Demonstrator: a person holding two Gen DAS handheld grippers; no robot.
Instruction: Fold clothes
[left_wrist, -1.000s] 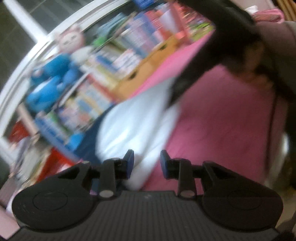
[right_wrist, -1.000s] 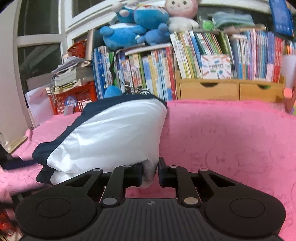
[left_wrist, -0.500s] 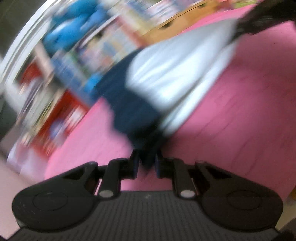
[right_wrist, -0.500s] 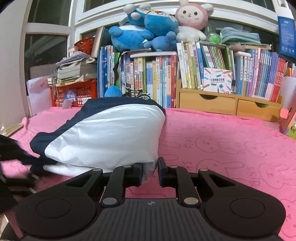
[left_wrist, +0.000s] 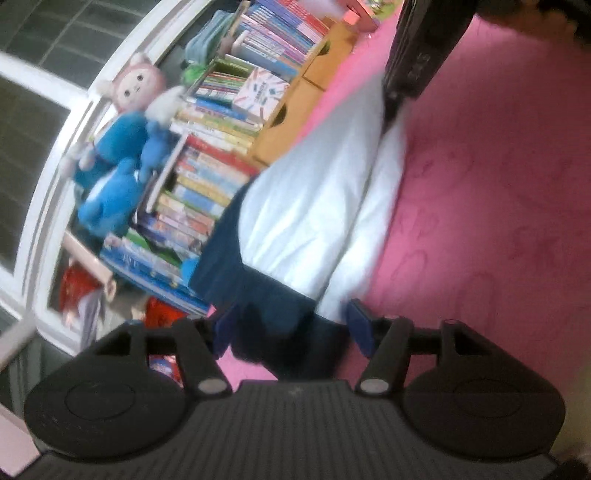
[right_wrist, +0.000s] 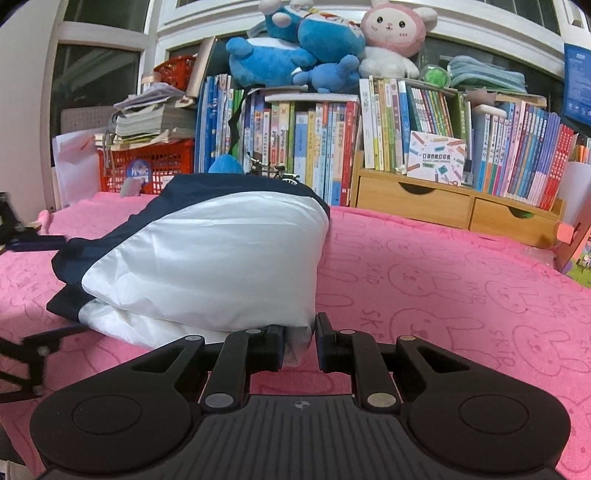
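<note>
On the left of the right wrist view, the left hand-held gripper (right_wrist: 22, 236) shows only as a dark blur at the frame edge. Its own camera shows it better: the left hand-held gripper (left_wrist: 291, 325) has its jaws spread wide, with the navy end of the garment (left_wrist: 273, 317) lying between them but not gripped, probably so that end can settle flat.

In the middle, the white-and-navy garment (right_wrist: 207, 266) lies on the pink surface (right_wrist: 443, 280) doubled over into a puffy bundle, a white layer on top and another white layer under it, with navy along the back and left edge. It looks at least partly folded; whether more folds are wanted I cannot say.

Right of centre, the right hand-held gripper (right_wrist: 300, 343) is pressed nearly together, pinching the bundle's white near corner, likely to pin it down so the layers stay aligned.

Behind the surface stand books (right_wrist: 314, 147) and plush toys (right_wrist: 314, 37), well apart from the work.
</note>
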